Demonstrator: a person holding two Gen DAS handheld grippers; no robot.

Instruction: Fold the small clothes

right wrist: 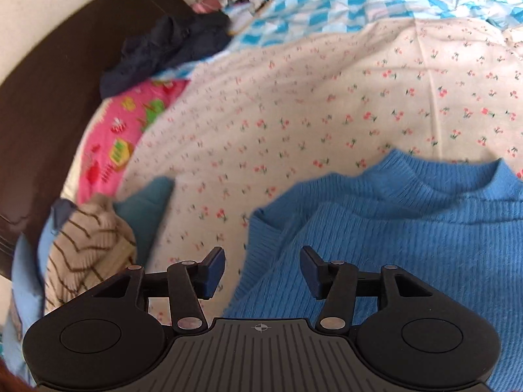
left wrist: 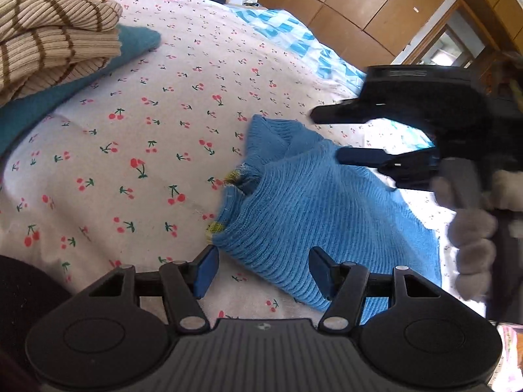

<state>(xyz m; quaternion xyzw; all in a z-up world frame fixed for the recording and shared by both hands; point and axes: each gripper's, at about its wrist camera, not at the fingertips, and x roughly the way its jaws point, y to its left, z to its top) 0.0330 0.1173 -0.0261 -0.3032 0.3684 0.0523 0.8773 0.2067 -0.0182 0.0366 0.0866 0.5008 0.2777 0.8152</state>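
Observation:
A small blue knit sweater (left wrist: 304,205) lies partly folded on the cherry-print bedsheet (left wrist: 147,150). My left gripper (left wrist: 261,274) is open and empty, its jaws straddling the sweater's near edge. My right gripper (left wrist: 330,137) shows in the left wrist view, open, above the sweater's far side. In the right wrist view the right gripper (right wrist: 263,271) is open and empty over the sweater's (right wrist: 408,238) left edge, collar away from me.
A pile of folded clothes, striped beige knit (left wrist: 55,36) over a teal garment (left wrist: 98,75), sits at the left. A pink patterned cloth (right wrist: 117,143), dark clothes (right wrist: 163,49) and a blue-white checked quilt (right wrist: 343,6) lie further back. Wooden cabinets (left wrist: 359,3) stand behind the bed.

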